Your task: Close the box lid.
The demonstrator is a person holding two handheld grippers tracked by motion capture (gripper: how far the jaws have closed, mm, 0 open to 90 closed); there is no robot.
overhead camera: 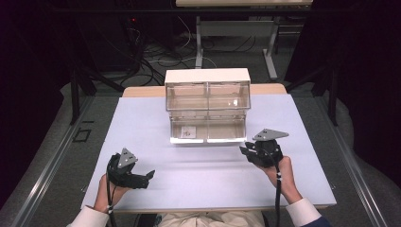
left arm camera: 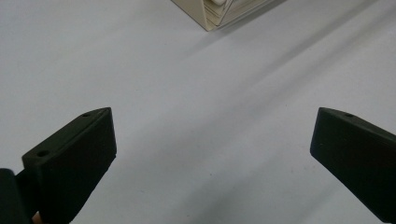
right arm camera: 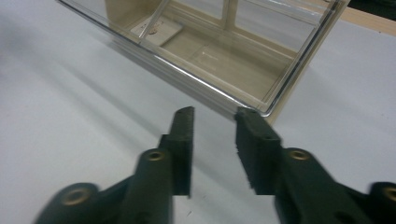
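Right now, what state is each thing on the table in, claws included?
Drawer cabinet: upright at the table's far middle.
Lower drawers: pulled out toward the person.
Upper drawers: pushed in, look empty.
Small card: lying flat in the lower left drawer.
Left claw: jaws wide open, nothing between them.
Right claw: jaws partly open, nothing between them, near the drawer's corner.

Cut-offs and blur
Cabinet (left arm camera: 219,14) corner clipped above left gripper (left arm camera: 212,140); card (right arm camera: 156,29) beyond right gripper (right arm camera: 215,114) unreadable.
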